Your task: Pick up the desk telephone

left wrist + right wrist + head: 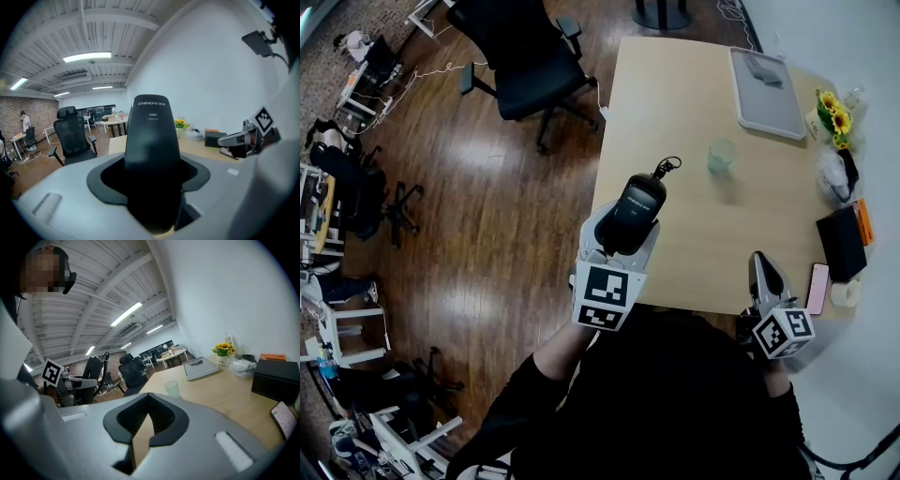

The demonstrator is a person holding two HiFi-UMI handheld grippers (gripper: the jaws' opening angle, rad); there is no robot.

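My left gripper (622, 239) is shut on a black telephone handset (634, 208), held above the near left corner of the wooden table (666, 94). A short coiled cord (667, 167) hangs from the handset's far end. In the left gripper view the handset (152, 150) stands up between the jaws and fills the gap. My right gripper (765, 270) hovers over the table's near edge to the right, shut, with nothing between its fingers. The right gripper view shows its ribbed pads (161, 416) meeting at the tip and the left gripper with the handset (93, 367) off to the left.
On the table are a clear plastic cup (721, 156), a grey tray (766, 94), sunflowers (835, 114), a plastic bag (832, 174), a black box (841, 242), a smartphone (817, 287) and a tape roll (844, 293). A black office chair (525, 56) stands left of the table.
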